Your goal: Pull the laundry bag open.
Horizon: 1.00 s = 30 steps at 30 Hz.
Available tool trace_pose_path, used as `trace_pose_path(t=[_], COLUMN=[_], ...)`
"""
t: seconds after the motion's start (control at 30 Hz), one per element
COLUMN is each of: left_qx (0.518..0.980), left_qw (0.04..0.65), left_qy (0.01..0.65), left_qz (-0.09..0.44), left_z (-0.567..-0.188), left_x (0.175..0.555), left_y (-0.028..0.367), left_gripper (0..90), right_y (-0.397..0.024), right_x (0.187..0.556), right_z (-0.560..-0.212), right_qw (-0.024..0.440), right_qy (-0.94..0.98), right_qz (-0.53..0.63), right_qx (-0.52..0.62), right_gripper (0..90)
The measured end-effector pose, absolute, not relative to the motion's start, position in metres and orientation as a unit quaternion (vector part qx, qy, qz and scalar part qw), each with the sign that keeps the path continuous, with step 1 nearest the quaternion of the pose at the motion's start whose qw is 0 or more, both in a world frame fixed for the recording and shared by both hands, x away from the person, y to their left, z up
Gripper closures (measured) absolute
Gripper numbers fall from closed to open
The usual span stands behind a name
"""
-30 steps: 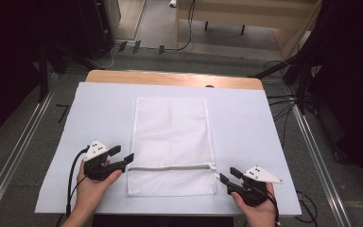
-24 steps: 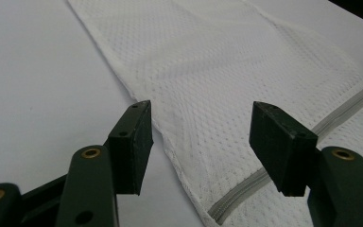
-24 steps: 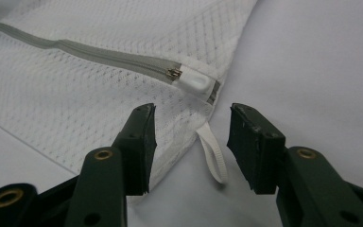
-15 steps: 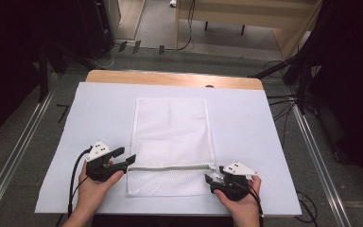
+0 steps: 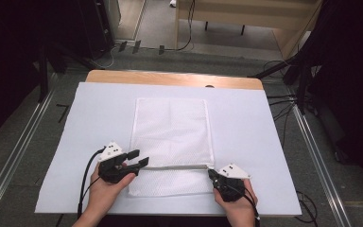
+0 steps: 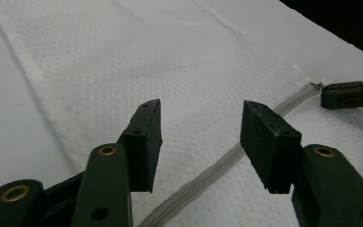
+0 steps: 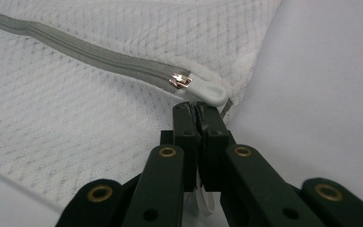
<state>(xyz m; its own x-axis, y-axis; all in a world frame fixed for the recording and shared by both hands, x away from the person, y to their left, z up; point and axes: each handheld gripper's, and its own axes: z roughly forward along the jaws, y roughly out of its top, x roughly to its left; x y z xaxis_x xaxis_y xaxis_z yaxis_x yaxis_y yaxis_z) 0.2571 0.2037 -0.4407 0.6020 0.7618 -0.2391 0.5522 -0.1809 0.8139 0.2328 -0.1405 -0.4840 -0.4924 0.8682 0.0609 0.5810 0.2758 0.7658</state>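
Observation:
A white mesh laundry bag lies flat on the white sheet, with a grey zipper running across near its front end. My left gripper is open at the zipper's left end. Its jaws have just been closing and hang over the mesh and the zipper without pressing on either. My right gripper is at the zipper's right end. It is shut on the white pull tab, just behind the copper slider.
The white sheet covers a wooden table whose far edge shows bare. Metal rails run along both sides on the floor. Cables and furniture legs stand beyond the far edge.
My right gripper came left from the sheet's right side to the zipper's right end and shut there. My left gripper slid a little right, onto the bag's left edge, and its jaws narrowed.

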Motion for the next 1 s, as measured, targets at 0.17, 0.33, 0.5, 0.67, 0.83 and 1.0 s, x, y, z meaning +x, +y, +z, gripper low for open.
trace_pose_path(t=[0.17, 0.33, 0.5, 0.67, 0.83, 1.0], left_qx=[0.775, 0.793, 0.811, 0.821, 0.822, 0.815], left_qw=[0.476, 0.469, 0.454, 0.442, 0.441, 0.442], left_qy=[0.407, 0.383, 0.364, 0.357, 0.359, 0.373], left_qz=[0.082, 0.066, 0.06, 0.053, 0.03, 0.026], left_z=[-0.439, -0.436, -0.435, -0.437, -0.434, -0.429], left_x=[0.258, 0.262, 0.267, 0.272, 0.277, 0.281], left_y=[0.176, 0.144, 0.114, 0.092, 0.075, 0.06], left_gripper=[61.7, 75.0, 86.8, 89.2, 90.0, 84.3], right_y=[-0.14, -0.138, -0.137, -0.137, -0.135, -0.133], right_x=[0.229, 0.225, 0.223, 0.222, 0.219, 0.218], right_z=[-0.48, -0.475, -0.472, -0.469, -0.466, -0.465], right_qw=[0.201, 0.209, 0.211, 0.216, 0.22, 0.222], right_qy=[0.771, 0.77, 0.771, 0.772, 0.773, 0.775], right_qz=[0.393, 0.402, 0.409, 0.413, 0.419, 0.42], right_qx=[0.458, 0.449, 0.44, 0.432, 0.423, 0.417], right_gripper=[90.0, 90.0, 90.0, 90.0, 90.0, 90.0])
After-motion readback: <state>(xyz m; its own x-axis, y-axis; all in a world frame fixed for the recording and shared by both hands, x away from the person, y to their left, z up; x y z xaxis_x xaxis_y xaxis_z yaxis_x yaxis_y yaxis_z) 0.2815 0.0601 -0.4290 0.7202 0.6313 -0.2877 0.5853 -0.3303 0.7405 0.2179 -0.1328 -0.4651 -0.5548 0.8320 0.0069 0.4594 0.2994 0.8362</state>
